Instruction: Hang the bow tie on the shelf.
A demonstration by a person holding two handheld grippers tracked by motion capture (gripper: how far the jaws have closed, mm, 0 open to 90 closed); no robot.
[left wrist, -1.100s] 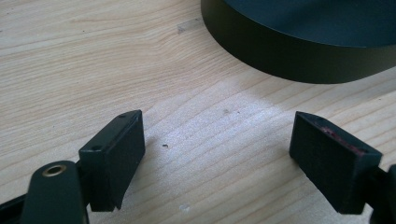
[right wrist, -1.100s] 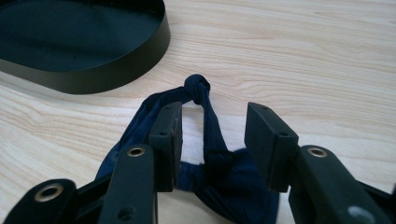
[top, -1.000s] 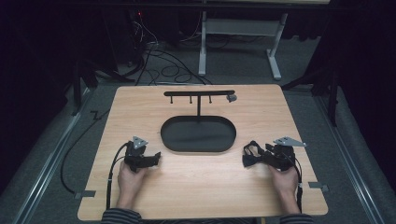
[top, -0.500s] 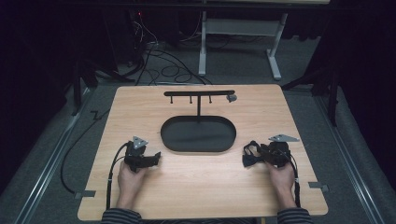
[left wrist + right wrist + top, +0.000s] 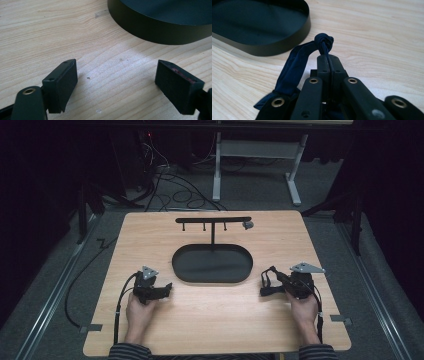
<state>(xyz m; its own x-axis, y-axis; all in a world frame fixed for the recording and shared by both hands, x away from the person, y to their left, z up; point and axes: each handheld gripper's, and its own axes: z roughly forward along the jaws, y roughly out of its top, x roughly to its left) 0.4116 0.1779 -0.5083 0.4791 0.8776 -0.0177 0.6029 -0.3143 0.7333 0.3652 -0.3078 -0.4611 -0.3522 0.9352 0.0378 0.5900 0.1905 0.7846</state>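
The right gripper has its jaws pressed together on a thin dark-blue fabric strap; they have just been closing, and the strap now sits between them. A knot in the strap pokes out just past the jaw tips, and the rest loops back down beside the gripper to the tabletop. The left gripper has its jaws spread wide with nothing between them, only bare wood.

In the high view, both grippers rest near the front edge of the tabletop, the left gripper toward the front-left, the right gripper toward the front-right. Between and just behind them lies an oval black tray, and behind it, toward the far edge, stands a black T-shaped rack with small pegs.

The step in hand appears to be securing the strap. To do it well, the grip should stay just behind the knot so that the thin fabric cannot slip through.

The right gripper view reveals the knot and the pinch; the high view gives the rack and the layout.
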